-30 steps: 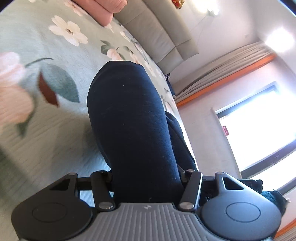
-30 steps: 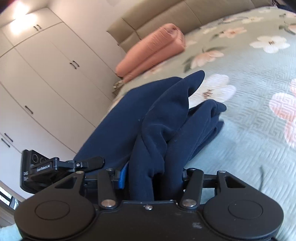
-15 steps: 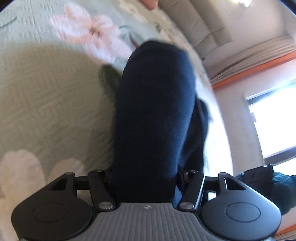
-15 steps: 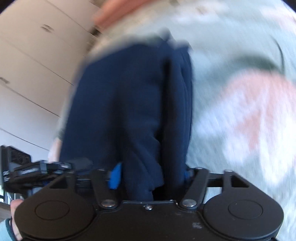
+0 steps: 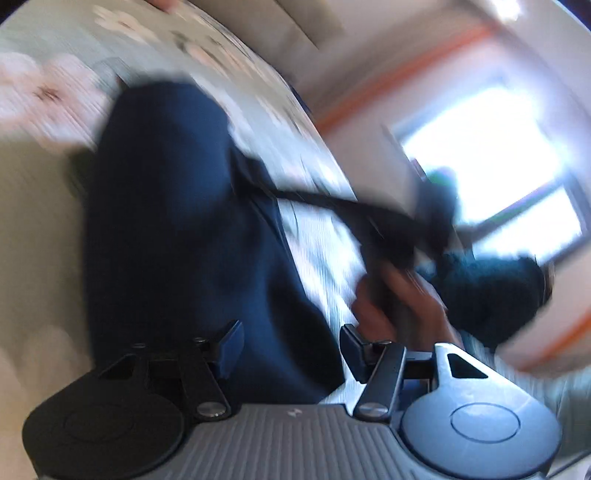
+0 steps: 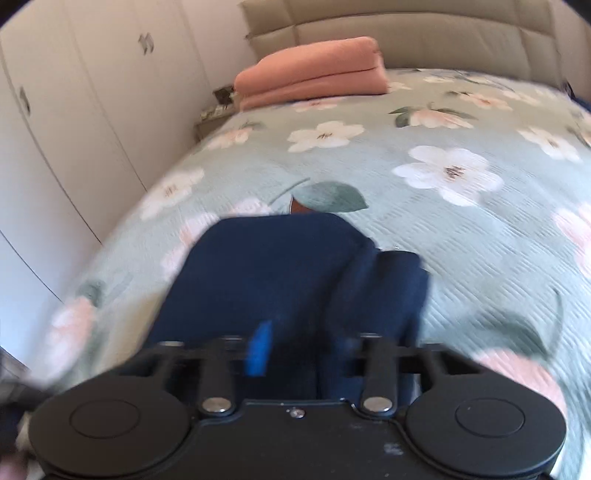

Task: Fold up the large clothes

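Note:
A dark navy garment (image 6: 280, 273) lies folded on the floral bedspread (image 6: 424, 206). In the right wrist view it runs back between the fingers of my right gripper (image 6: 299, 350), which looks shut on its near edge beside a blue finger pad (image 6: 258, 350). In the blurred left wrist view the garment (image 5: 177, 221) lies in front of my left gripper (image 5: 291, 343), whose fingers stand apart with cloth between them, not pinched. The person's hand and other gripper (image 5: 399, 295) show to the right.
A folded pink blanket (image 6: 314, 74) lies at the head of the bed by the padded headboard (image 6: 406, 33). White wardrobe doors (image 6: 74, 110) stand left of the bed. A bright window (image 5: 498, 173) lies beyond the bed edge.
The garment has been laid down flat on the bed. My left gripper has opened and let go of the cloth. Both cameras swung quickly.

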Available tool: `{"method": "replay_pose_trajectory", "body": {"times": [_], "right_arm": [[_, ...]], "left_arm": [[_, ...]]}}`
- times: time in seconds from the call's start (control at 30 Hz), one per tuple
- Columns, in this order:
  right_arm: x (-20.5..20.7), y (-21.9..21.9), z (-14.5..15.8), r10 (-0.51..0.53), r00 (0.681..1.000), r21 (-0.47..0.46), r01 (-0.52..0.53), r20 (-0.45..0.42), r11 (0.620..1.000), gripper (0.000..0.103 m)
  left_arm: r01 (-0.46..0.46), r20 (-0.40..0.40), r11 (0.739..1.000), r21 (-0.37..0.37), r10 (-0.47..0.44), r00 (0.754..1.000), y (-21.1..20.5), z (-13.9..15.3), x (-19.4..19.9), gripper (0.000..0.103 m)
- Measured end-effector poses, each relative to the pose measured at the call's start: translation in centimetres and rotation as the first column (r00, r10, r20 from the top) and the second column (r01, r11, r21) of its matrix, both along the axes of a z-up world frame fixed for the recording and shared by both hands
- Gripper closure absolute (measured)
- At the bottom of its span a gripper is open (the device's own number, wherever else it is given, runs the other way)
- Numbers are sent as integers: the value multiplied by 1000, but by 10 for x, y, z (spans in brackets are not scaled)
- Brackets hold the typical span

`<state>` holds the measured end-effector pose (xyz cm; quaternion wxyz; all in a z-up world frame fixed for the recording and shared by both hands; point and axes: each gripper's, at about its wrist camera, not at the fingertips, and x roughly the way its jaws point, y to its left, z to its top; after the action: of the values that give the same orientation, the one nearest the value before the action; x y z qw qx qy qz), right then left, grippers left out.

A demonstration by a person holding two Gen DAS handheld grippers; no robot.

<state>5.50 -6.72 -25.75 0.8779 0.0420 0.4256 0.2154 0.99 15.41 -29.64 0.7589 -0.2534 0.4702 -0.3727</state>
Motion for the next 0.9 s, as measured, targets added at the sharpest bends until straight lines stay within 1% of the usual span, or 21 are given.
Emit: {"method": "replay_pose_trajectory", "body": {"times": [0.03,0.07,0.1,0.17,0.23,0.27,0.3,0.33,0.43,0.47,0.53,0.57,0.6,0.63,0.7,0.77,0.83,0.9], "right_arm": [[8,4,-13,-18,1000,-34,18,11,999,98],[15,5,-23,-27,999,-49,28,24,998,102],[21,4,-32,-18,999,-51,20,41,998,103],[30,5,-40,7,997,-64,-2,75,998,103],[37,3,-40,-4,997,-74,10,83,997,103],[40,4,-41,-17,996,-73,23,83,997,103],[41,2,-42,-31,997,-62,35,75,997,103],[41,2,-40,-39,997,-57,43,71,997,103],[35,-1,-28,-87,993,-69,92,80,993,102],[25,-5,-19,-105,990,-61,111,90,992,101],[-10,-13,4,-116,985,-32,121,130,992,95],[-35,-15,14,-111,983,-16,114,146,993,86],[-54,-13,17,-105,985,-12,107,137,994,82],[-76,-9,18,-96,989,-19,99,113,995,83],[-117,-5,8,-95,993,-51,98,68,994,83],[-149,-6,-14,-118,993,-106,117,-7,988,93],[-177,-17,-33,-176,983,-137,167,-59,976,95],[-201,-24,-33,-190,981,-141,184,-32,973,97]], "left_arm": [[21,24,999,35,-21,999,-5,-4,-4,51],[37,44,998,53,-39,998,-7,-5,-8,52],[43,56,998,46,-45,997,-6,-7,-11,52],[30,56,1000,-2,-30,998,1,-12,-15,52],[11,53,999,-49,-9,999,12,-17,-25,53],[5,61,999,-53,-2,998,14,-17,-29,53],[-4,78,999,-44,8,997,15,-17,-34,54],[-15,90,999,-33,18,996,18,-11,-48,55],[-68,126,998,14,65,990,16,-9,-55,55],[-90,146,995,32,84,986,16,-7,-62,55],[-150,153,988,35,143,978,20,-6,-75,55],[-183,154,983,28,177,972,20,-6,-81,55],[-204,162,978,30,197,967,19,-5,-87,55],[-225,172,974,38,216,961,16,-4,-90,55],[-260,198,963,77,240,950,8,-1,-97,55],[-282,220,949,140,248,944,0,7,-107,55],[-277,223,940,200,232,947,-6,20,-116,54],[-272,224,926,262,216,950,-10,30,-131,49]]}}
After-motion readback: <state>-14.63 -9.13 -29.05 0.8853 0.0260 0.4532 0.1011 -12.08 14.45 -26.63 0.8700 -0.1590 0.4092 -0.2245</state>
